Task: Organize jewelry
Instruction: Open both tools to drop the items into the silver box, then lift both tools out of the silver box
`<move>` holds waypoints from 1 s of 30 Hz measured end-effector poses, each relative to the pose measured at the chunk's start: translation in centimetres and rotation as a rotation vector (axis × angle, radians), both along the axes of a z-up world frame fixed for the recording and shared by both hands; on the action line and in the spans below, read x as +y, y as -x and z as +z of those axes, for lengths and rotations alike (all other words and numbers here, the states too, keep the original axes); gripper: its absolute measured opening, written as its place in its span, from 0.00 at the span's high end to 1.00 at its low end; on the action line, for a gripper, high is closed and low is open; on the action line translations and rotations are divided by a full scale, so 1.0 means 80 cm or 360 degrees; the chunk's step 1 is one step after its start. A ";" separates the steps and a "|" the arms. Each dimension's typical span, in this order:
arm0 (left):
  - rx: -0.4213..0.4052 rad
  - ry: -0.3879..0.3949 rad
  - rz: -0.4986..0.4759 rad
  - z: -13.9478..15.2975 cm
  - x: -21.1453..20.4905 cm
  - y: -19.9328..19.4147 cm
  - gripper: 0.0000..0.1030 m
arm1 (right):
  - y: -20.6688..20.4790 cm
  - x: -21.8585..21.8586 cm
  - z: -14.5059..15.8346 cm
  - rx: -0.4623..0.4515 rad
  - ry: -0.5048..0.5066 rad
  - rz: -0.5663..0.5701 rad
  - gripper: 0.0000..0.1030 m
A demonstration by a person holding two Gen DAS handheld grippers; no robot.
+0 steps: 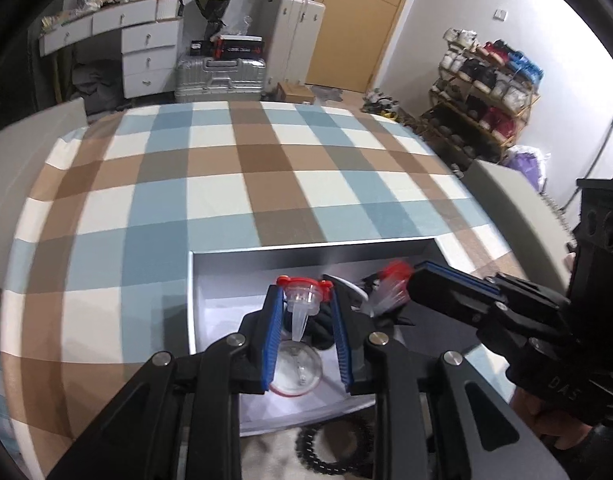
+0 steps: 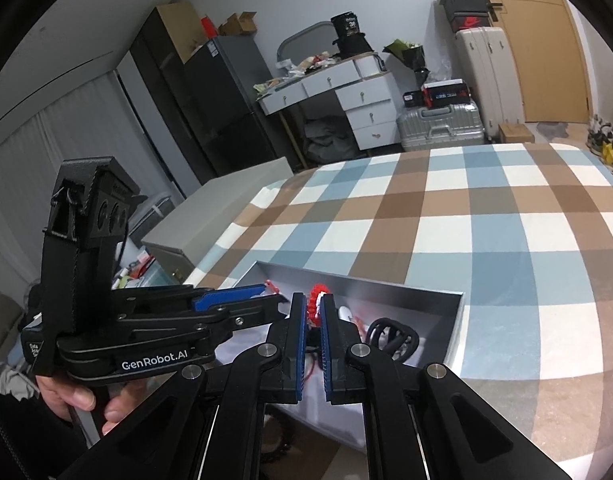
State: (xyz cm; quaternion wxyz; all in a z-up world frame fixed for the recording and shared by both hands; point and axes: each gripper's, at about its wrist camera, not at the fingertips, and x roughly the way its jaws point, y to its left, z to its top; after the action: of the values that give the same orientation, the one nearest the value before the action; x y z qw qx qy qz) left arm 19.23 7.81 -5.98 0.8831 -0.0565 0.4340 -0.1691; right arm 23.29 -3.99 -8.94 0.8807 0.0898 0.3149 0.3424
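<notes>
Both tools are matte black linkages joined by round silver pivot screws. The left gripper point(image 1: 306, 320) carries ribbed blue pads point(image 1: 271, 344) on its inner faces; the right gripper point(image 2: 314, 344) has the same blue lining. White "GenRobot.AI" lettering point(image 2: 154, 365) runs along the left body at 8 o'clock, above a bare-skinned left hand point(image 2: 78, 396) with pale fingernails and a dark sleeve.

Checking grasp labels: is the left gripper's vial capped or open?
Capped: the red cap sits on the clear vial held between the left gripper fingers.
</notes>
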 end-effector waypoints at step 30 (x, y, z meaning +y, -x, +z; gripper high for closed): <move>-0.0194 -0.0097 0.0049 0.037 -0.020 0.113 0.32 | 0.156 -0.083 0.053 -0.0213 -0.0111 -0.0247 0.29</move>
State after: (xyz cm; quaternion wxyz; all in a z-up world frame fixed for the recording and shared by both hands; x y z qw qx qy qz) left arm 10.17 6.22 -3.04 0.9116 -0.0261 0.3836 -0.1453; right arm 10.84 -10.64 -4.68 0.9200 0.1213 0.2353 0.2890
